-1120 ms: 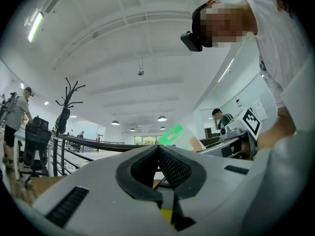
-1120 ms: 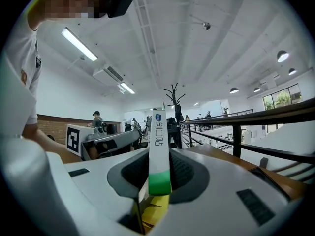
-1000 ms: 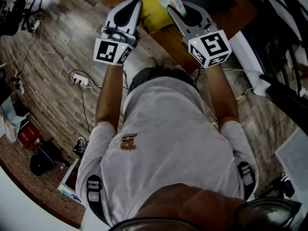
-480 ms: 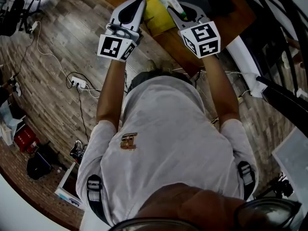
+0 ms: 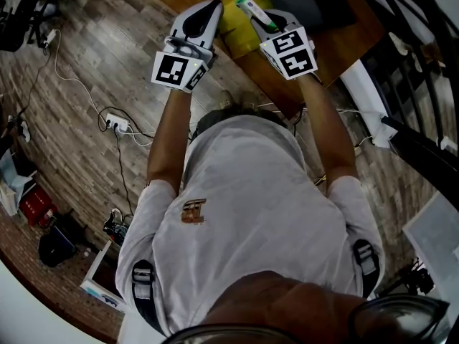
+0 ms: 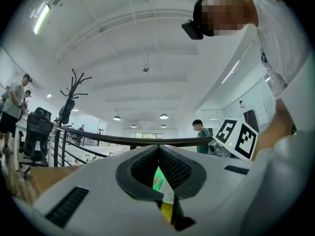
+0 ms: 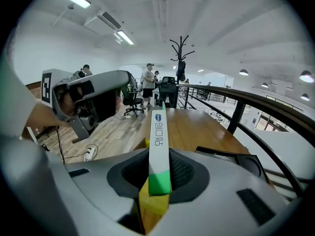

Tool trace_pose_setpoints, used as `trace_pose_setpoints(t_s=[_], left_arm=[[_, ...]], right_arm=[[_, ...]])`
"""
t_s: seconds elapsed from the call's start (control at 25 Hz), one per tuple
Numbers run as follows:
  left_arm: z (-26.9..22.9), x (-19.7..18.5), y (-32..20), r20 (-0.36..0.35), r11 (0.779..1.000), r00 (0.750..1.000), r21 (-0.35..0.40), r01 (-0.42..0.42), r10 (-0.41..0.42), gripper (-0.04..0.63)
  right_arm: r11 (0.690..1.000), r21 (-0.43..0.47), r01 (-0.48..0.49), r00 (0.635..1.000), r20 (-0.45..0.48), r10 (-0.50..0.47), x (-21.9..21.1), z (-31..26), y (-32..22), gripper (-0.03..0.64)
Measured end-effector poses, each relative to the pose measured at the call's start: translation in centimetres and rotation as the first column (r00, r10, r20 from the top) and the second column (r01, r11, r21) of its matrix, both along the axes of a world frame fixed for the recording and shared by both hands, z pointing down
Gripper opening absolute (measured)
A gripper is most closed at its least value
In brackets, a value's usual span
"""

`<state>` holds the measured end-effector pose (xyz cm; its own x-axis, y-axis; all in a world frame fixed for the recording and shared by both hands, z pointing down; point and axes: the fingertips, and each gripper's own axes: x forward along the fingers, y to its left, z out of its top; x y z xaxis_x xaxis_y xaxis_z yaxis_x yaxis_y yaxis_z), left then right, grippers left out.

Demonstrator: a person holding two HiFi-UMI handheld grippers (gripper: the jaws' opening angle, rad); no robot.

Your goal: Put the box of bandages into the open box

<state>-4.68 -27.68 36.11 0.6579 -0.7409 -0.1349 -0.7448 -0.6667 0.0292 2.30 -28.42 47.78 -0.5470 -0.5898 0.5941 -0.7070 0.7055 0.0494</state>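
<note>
My right gripper is shut on the box of bandages, a slim white and green carton that stands on edge between the pads and sticks out past the fingertips. Just below it sits the yellow open box on the wooden table; in the right gripper view the yellow box shows under the carton. My left gripper hovers at the yellow box's left side, its jaws closed tip to tip with nothing held. Through them the bandage box shows.
A flat black tray or tablet lies on the table behind the yellow box. A dark railing runs along the table's far side. Cables and a power strip lie on the wooden floor at the left. Other people and a coat rack stand far off.
Both grippers have moved farther out over the table toward the yellow box. The right one has tipped downward and carried the bandage box lower, over the yellow box.
</note>
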Motion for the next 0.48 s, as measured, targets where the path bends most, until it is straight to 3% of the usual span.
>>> trace_pose_setpoints(t_s=[0.48], left_arm=[[0.3,-1.0,-0.8,0.001,1.000,1.000,-0.015,-0.005,0.005,0.018]], right_arm=[[0.988,-0.152,0.003,0.989,-0.144,-0.026,-0.5,5.4,-1.3,0.097]])
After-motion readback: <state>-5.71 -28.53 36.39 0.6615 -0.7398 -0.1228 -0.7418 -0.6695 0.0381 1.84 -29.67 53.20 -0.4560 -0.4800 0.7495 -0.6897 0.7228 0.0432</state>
